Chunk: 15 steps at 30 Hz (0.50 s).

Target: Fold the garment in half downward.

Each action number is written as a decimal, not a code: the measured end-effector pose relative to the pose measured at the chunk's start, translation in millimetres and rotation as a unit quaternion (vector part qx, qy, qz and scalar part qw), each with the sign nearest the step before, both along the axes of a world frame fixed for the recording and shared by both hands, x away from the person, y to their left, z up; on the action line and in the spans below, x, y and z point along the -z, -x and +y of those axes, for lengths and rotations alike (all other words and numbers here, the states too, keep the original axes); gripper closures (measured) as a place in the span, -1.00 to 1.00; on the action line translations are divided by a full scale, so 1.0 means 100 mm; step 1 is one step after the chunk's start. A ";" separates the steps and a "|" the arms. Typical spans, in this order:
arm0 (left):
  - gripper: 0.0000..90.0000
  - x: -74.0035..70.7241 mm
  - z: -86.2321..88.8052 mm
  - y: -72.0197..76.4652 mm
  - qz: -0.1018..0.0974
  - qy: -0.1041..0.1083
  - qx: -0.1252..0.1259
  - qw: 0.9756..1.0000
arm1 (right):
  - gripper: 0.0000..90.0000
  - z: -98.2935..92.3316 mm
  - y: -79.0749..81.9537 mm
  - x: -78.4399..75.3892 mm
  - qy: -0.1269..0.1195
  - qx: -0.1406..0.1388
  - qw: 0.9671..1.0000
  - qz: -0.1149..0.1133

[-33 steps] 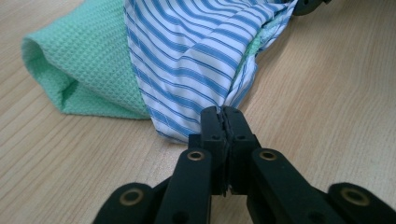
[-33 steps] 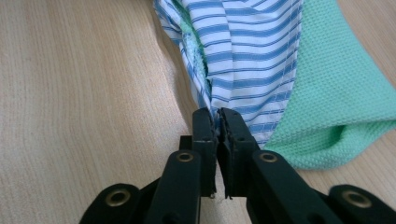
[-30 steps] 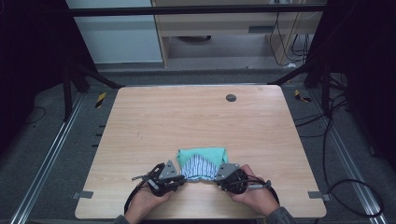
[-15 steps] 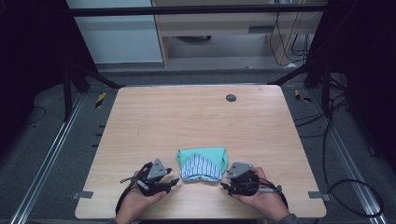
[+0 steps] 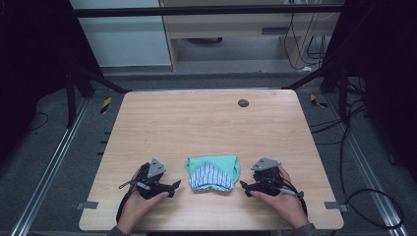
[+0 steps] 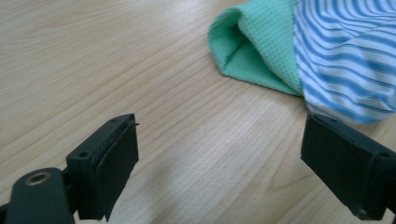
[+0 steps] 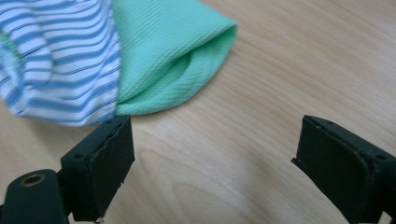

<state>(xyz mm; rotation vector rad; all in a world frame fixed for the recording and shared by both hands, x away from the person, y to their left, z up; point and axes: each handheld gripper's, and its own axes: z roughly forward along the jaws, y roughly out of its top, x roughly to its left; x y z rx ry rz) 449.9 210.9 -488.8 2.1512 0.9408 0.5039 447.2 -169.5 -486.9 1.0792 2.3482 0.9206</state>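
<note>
Both hands have slid apart since a moment ago, off the folded mint-green waffle-knit cloth with its blue-and-white striped panel (image 5: 212, 172), and both pairs of tongs have just been opening with nothing between them. Down at the near edge of the pale wooden bench (image 5: 206, 118), the left tongs (image 5: 173, 187) stand wide, pointing inward at the bundle from its left, clear of the fabric. In the left gripper view the black pads (image 6: 114, 163) frame bare wood, while the cloth (image 6: 303, 56) lies just ahead and to one side — green fold open, striped layer on top. Over on the other side, the right tongs (image 5: 245, 188) mirror that: spread wide, empty, aimed at the bundle's right edge. From the right gripper view the cloth (image 7: 140, 56) sits just beyond one pad (image 7: 100, 170) — whether it brushes it, I cannot tell. So the bundle rests flat on the bench between the two hands, near the front. Farther back, a small dark round disc (image 5: 243, 103) sits close to the far edge.
</note>
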 end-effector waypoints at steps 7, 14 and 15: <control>-0.79 0.00 0.11 -0.07 -0.001 0.005 -0.024 1.000 | -0.83 -0.10 -0.08 0.02 -0.018 0.025 0.999 0.009; -0.81 0.05 0.15 -0.14 0.007 0.004 -0.033 0.999 | -0.83 -0.21 -0.17 0.01 -0.029 0.043 0.999 0.014; -0.81 0.06 0.15 -0.16 0.009 0.002 -0.033 0.999 | -0.83 -0.22 -0.18 0.00 -0.028 0.046 0.998 0.018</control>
